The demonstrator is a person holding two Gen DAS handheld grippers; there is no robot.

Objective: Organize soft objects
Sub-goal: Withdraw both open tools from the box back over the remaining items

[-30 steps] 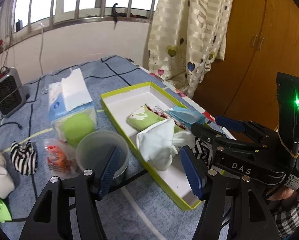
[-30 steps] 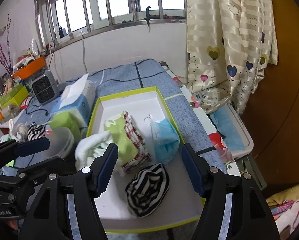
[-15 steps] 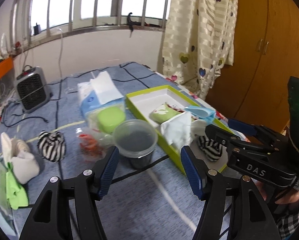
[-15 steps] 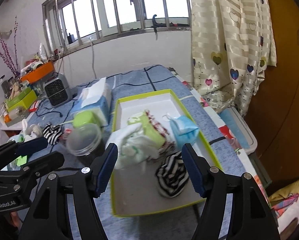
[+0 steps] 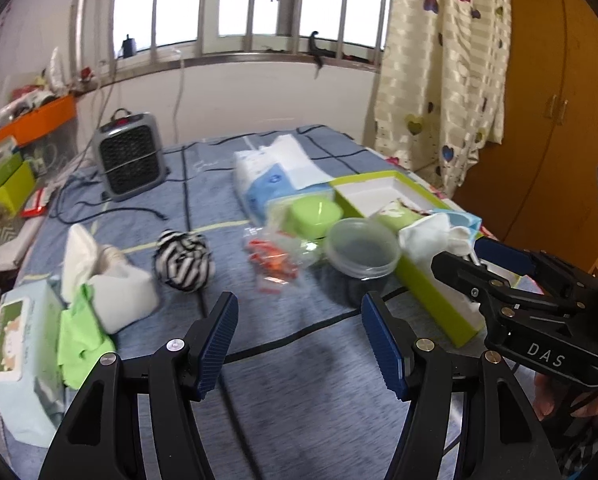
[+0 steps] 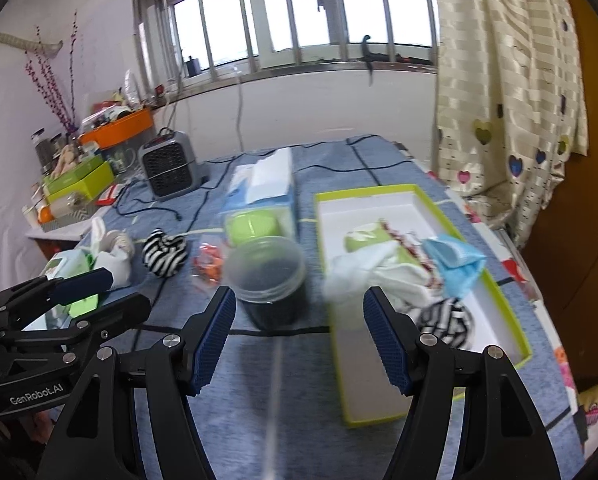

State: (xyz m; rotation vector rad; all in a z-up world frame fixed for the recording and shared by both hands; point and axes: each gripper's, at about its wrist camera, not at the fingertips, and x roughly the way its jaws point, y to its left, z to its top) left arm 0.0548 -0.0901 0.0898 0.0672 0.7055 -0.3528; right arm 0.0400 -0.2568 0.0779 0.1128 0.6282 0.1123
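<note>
I am seeing 1 striped black-and-white bundle [image 5: 184, 261] lying crumpled on my blue tabletop; another [image 6: 445, 321] is resting inside the green-rimmed box [image 6: 511, 312], beside white cloth [image 6: 373, 272], green cloth [image 6: 365, 240] and a blue mask [image 6: 455, 262].
</note>
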